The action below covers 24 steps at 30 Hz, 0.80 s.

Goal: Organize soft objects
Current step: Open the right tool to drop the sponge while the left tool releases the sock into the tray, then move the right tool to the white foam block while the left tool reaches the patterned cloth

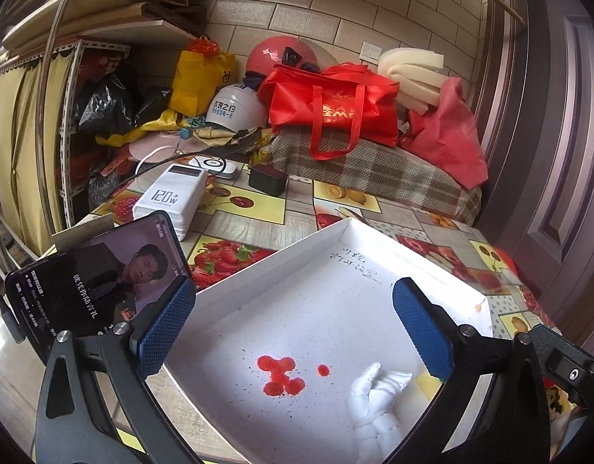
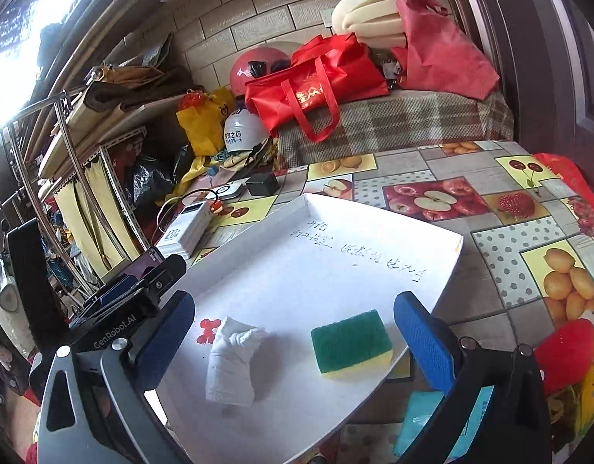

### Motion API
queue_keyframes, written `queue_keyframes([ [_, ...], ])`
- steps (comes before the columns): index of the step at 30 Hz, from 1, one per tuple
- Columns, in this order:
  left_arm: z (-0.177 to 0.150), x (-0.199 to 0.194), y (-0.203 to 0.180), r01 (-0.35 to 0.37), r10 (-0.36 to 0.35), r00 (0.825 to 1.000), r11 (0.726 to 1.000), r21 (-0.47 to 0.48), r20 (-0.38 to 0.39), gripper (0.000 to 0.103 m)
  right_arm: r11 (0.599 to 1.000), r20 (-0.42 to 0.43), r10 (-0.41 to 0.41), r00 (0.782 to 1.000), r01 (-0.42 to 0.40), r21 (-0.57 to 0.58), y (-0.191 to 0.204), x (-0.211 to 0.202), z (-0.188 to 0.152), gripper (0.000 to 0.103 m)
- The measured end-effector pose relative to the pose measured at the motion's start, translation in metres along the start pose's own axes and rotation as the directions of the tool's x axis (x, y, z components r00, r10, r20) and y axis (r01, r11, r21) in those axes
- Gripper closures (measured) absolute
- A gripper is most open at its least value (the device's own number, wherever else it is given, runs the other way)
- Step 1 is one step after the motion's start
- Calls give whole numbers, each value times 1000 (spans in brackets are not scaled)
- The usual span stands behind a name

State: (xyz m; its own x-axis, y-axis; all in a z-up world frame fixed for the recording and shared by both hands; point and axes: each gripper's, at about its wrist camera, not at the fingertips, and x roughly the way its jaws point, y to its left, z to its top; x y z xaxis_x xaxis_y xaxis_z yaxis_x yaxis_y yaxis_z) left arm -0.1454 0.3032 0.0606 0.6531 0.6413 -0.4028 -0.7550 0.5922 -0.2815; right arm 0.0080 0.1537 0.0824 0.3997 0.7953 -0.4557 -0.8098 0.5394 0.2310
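Resting inside white tray (image 2: 374, 232) on desk (image 2: 490, 270): rolled white cloth (image 2: 235, 359), green-and-yellow sponge (image 2: 351, 344). Left tool (image 1: 293, 332) wide, empty. Right tool (image 2: 293, 344) wide, empty, sponge between its fingers, untouched.

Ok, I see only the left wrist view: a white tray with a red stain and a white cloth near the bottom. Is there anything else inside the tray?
Observer: Yes. The right wrist view shows a sponge with a green top, lying in the tray to the right of the white cloth.
Operator: Does the sponge touch the cloth?
Observer: No, bare tray floor separates them.
Operator: Is the right claw holding the sponge?
Observer: No. The right claw is open, and the sponge lies free between its fingers.
Operator: What lies past the tray on the right?
Observer: A red plastic bag on the table edge.
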Motion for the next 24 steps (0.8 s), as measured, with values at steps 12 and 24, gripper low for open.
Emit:
queue_keyframes([
  [12, -3, -26, -29, 136, -143, 988, 984, 117, 55, 0, 963, 175, -256, 951, 267, -38, -53, -98, -18, 0],
  [24, -79, -75, -124, 493, -420, 870, 760, 423, -259, 0, 954, -50, -261, 964, 265, 138, -163, -145, -78, 0],
])
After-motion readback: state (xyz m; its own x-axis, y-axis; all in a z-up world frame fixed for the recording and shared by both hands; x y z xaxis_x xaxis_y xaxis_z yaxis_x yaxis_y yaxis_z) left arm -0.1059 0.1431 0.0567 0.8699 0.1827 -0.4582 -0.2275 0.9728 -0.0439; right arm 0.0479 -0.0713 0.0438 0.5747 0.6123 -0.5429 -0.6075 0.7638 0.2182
